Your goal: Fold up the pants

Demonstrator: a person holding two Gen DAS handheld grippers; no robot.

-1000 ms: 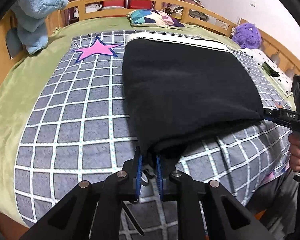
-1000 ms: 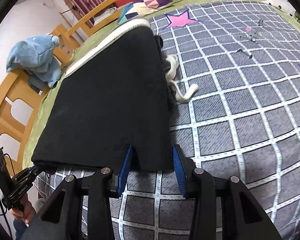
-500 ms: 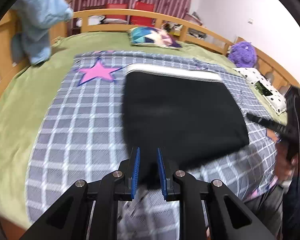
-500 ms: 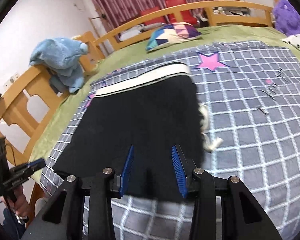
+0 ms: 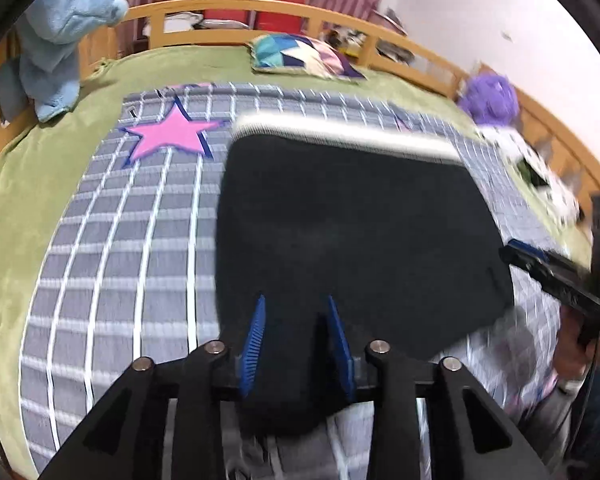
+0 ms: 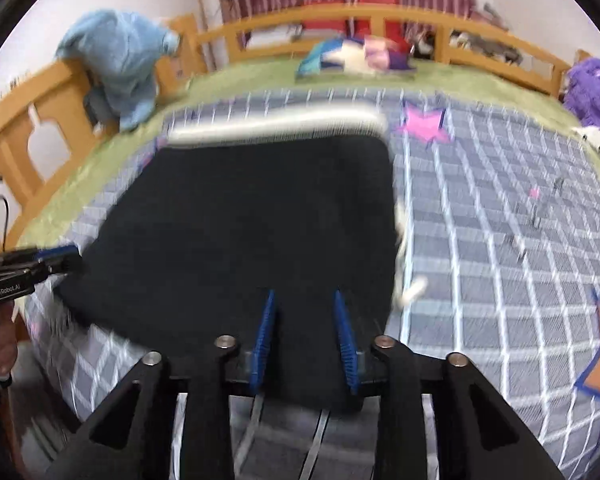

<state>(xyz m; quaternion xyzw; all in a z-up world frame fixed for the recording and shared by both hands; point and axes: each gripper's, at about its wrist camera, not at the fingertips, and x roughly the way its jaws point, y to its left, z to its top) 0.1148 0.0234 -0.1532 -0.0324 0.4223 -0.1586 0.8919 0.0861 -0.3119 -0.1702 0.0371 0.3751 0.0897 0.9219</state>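
Left wrist view first: your left gripper (image 5: 296, 340) has its blue-padded fingers (image 5: 254, 340) parted a moderate way, and they have just been opening. The near hem of the black, soft fleece-like folded pants (image 5: 352, 232) lies between them, but the pads look clear of the cloth, so nothing is held there. In the right wrist view, your right gripper (image 6: 306, 340) shows blue fingers (image 6: 344, 340) spread to about the same width over the near edge of the same pants (image 6: 240, 220). Cloth lies between them here too, and again no pinch is visible, though blur makes that hard to confirm.

The pants lie flat as a folded rectangle on the grey checked blanket (image 5: 112, 264) of the wooden-railed bed (image 5: 228, 4), filling the middle of both frames. Their white waistband (image 5: 340, 136) is at the far edge, and a white drawstring (image 6: 404, 280) trails off the right side in the right wrist view.

Expect the fabric to be light, limp and thick in its layers. It will sag and drag, not slide, and it is not fragile. I judge that the near corners are your best hold. Pinch all layers together there and lift both evenly so that the stack does not shear apart.
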